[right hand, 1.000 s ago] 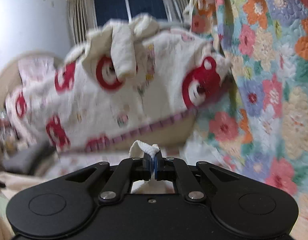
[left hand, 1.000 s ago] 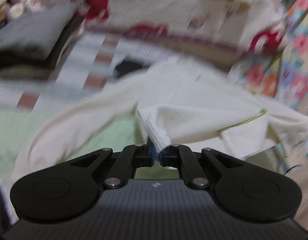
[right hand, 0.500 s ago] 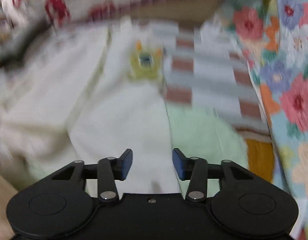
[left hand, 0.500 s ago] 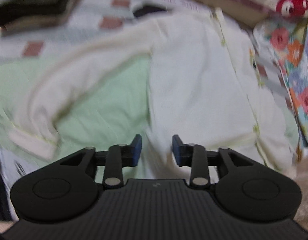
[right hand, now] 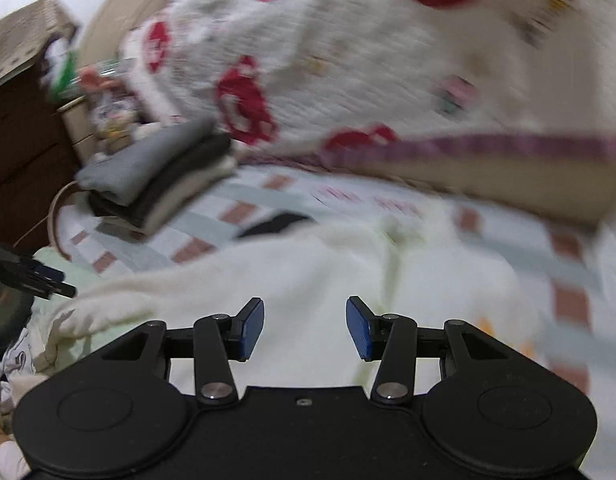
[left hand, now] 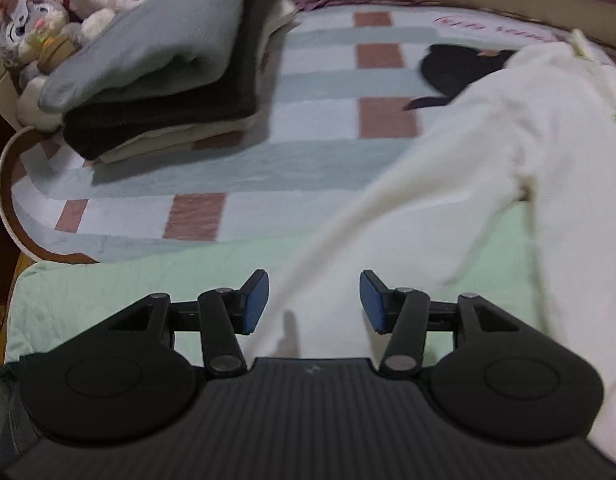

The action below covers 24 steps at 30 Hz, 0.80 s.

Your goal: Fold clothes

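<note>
Cream garment (left hand: 507, 200) lies spread on the bed (left hand: 308, 160). Left tool (left hand: 311, 300), jaws opening, stands over its sleeve, gripping nothing. Right tool (right hand: 305, 328), jaws apart, hovers over the body, empty.

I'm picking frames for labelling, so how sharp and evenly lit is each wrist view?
Left wrist view: mostly sharp; the folded stack reads clearly, the cream garment is slightly smeared, and the left gripper casts a small shadow on it. Right wrist view: heavy motion blur over the red-patterned blanket and bed; only the right gripper is crisp. Both show fisheye bending.
</note>
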Available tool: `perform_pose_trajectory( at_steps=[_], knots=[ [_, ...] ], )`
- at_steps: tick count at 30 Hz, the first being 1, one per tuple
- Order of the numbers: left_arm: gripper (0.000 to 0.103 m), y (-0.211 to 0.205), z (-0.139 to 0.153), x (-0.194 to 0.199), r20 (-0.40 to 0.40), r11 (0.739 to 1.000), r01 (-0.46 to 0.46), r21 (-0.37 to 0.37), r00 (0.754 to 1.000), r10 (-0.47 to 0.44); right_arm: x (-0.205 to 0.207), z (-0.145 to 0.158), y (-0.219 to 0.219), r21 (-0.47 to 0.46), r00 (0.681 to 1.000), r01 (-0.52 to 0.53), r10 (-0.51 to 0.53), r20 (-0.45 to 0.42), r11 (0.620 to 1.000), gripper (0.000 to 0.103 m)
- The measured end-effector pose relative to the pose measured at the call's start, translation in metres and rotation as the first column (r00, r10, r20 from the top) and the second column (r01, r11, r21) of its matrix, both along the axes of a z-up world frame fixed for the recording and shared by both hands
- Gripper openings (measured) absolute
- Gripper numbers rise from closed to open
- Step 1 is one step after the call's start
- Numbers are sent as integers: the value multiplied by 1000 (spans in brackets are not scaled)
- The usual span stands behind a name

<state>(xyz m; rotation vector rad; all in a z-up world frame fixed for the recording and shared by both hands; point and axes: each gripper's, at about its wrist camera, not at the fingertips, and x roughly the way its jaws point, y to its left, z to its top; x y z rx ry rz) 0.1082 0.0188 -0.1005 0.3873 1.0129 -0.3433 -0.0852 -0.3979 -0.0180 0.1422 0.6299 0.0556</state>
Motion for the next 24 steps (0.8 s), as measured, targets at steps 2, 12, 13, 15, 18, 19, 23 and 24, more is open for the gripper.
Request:
perform_pose_trajectory(
  at_steps=[2,12,13,15,18,19,23,24],
  knots=[
    [53,13,-11,14,-27,999,-12,-31,1000,11,26,-1,10,-65,998,-50,51,23,997,52],
    [62,7,-59,55,-222,984,55,-167,971,-92,142,-24,-25,-44,989,12,-18,-145,999,52],
    [65,7,-63,58,-230,982,41,-184,970,-84,155,-26,-34,19,984,44,-40,-176,999,52],
    [75,9,-67,62,-233,972,10,-236,970,-66,176,-35,-48,143,968,117,-81,-236,983,56],
    [79,12,-67,63,-245,952,-29,-304,968,-49,202,-53,-63,238,941,225,-148,-304,945,58],
    [77,13,-67,61,-246,945,-23,-327,967,-62,211,-58,-66,234,931,252,-170,-324,939,58],
    [23,7,-65,51,-225,948,52,-315,966,-127,242,-74,-74,178,895,317,-232,-380,932,58],
    [10,3,-65,50,-223,951,74,-300,964,-145,248,-75,-76,157,895,314,-237,-378,936,60]
  ],
)
